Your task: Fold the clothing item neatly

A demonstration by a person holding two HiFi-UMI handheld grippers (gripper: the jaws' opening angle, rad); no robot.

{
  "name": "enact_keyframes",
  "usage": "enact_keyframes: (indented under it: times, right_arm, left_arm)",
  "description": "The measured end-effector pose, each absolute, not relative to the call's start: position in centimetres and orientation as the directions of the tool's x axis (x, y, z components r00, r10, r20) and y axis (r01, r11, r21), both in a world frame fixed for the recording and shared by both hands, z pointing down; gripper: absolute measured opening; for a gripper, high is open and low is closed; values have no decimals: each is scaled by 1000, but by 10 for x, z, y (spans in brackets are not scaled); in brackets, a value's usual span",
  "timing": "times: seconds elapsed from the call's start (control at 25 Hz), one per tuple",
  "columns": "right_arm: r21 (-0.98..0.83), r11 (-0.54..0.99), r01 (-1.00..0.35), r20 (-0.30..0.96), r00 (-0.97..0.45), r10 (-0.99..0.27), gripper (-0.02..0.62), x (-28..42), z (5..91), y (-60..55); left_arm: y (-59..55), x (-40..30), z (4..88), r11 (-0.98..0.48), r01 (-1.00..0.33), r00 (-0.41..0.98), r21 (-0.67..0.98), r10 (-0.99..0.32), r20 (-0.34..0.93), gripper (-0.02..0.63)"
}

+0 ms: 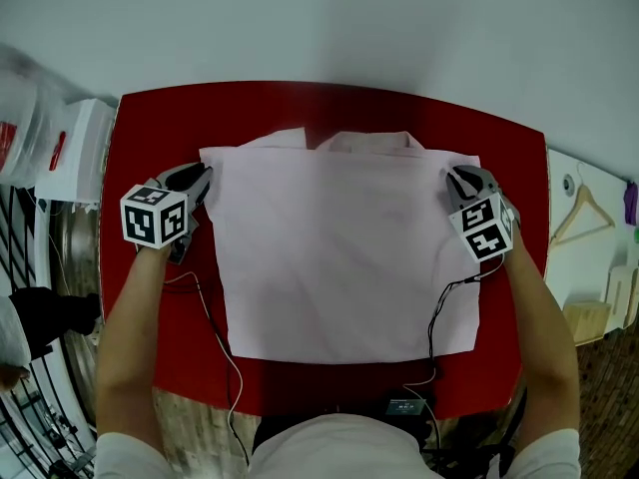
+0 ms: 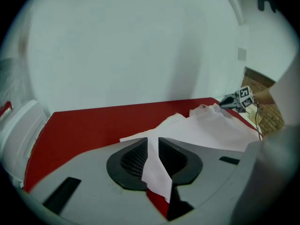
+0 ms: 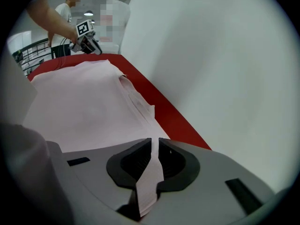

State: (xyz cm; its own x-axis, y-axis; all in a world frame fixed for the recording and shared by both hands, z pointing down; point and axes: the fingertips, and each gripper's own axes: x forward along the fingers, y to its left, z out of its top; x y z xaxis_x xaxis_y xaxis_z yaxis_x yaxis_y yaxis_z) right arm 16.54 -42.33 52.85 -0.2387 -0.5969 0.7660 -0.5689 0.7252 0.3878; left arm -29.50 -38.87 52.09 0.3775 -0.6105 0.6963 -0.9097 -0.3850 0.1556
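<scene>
A pale pink shirt (image 1: 339, 257) lies spread flat on the red table (image 1: 160, 128), collar at the far edge. My left gripper (image 1: 203, 183) is at the shirt's far left corner. In the left gripper view, a strip of the shirt (image 2: 211, 125) runs between the jaws of the left gripper (image 2: 153, 146), pinched and lifted off the table. My right gripper (image 1: 459, 181) is at the far right corner. In the right gripper view the shirt (image 3: 79, 102) stretches away, and the right gripper (image 3: 155, 146) is shut on a fold of its edge.
A white bin (image 1: 75, 148) and a plastic bag stand left of the table. A wooden hanger (image 1: 584, 213) lies on a white surface to the right. Cables (image 1: 215, 327) trail over the table's near edge. A white wall rises behind the table. A person (image 3: 65, 13) stands in the background.
</scene>
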Motion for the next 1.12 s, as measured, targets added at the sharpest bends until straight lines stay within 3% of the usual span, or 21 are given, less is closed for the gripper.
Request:
enact_keyframes:
  times: [0.2,0.48,0.72,0.92,1.12]
  right_arm:
    - [321,718,-618,799,-231,-556,26,175,531,-376]
    - [253,655,-712,873,-124,-472,25,214,577,-330]
    - [218,630,-746,884,-123,-451,25,215,580,-334]
    - [302,561,-770,843,-59,-535,25,226,570,-340]
    - [271,543,-795,816,-109,-567,25,225,549,-316]
  left_arm:
    - [-326,-258,529,-494,-854,427,163,-486,763,51]
    - [-256,-251,583,-535,-831,345,151,-282,895,11]
    - [-250,-268,596,-464,-875,307,138,-311,899,8]
    - [-249,-278,591,-440,-896,229,53,-359,904,8]
    - [-231,-259,562,-435,-892,316,121,-411,855,8]
